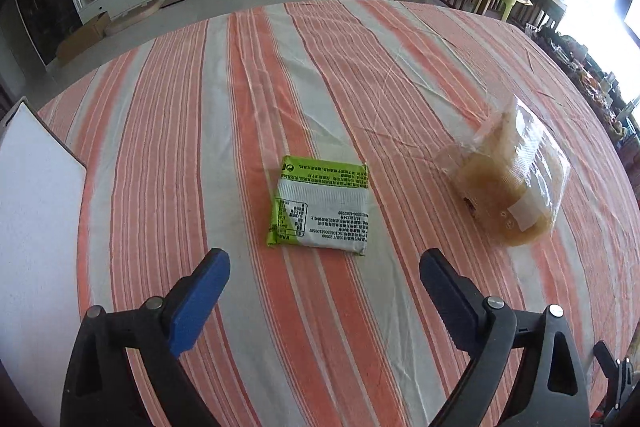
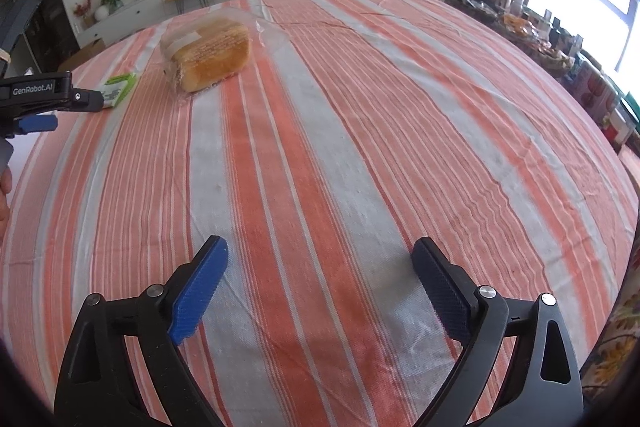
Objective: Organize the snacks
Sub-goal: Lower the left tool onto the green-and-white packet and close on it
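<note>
The left gripper (image 1: 325, 267) is wide open and holds nothing. The green packet (image 1: 320, 205) lies flat on the striped cloth (image 1: 200, 107) right in front of it — just past the tips, and it looks like it fits between them. The bread (image 1: 510, 183) sits ahead and off to the right.

The right gripper (image 2: 320, 259) is open too, and empty — the bread (image 2: 206, 53) is far ahead and to its left. So I think the left one goes first, for the packet.

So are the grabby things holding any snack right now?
No, nothing is held. The left hand-held gripper is open above the green packet, and the right hand-held gripper is open over bare tablecloth, far from the bread.
</note>
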A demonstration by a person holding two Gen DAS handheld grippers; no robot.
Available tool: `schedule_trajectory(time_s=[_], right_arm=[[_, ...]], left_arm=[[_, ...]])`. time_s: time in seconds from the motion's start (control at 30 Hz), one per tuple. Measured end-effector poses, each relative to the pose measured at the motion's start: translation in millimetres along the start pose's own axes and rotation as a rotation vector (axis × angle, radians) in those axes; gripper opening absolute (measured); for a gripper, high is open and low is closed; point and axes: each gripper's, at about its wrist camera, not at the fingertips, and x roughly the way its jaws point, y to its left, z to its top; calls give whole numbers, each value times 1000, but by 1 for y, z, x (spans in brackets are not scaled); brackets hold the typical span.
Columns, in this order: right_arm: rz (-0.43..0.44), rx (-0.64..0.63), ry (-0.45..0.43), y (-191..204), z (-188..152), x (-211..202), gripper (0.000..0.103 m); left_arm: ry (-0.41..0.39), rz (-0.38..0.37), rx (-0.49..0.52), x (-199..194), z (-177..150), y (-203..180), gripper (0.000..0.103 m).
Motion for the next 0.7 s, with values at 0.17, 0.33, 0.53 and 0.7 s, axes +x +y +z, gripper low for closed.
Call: schedule_trajectory(time_s=[0.17, 0.33, 0.53, 0.7], right_arm=[[4, -3, -1, 0, 1, 0, 96], [4, -4, -3, 0, 1, 0, 97], [3, -3, -5, 1, 1, 0, 97], [3, -4, -5, 1, 1, 0, 97]], left_arm=[[-22, 20, -46, 19, 16, 6, 82], [-81, 72, -16, 10, 3, 5, 51], [-79, 97, -97, -22, -53, 11, 51], [-83, 57, -118, -51, -117, 4, 51]])
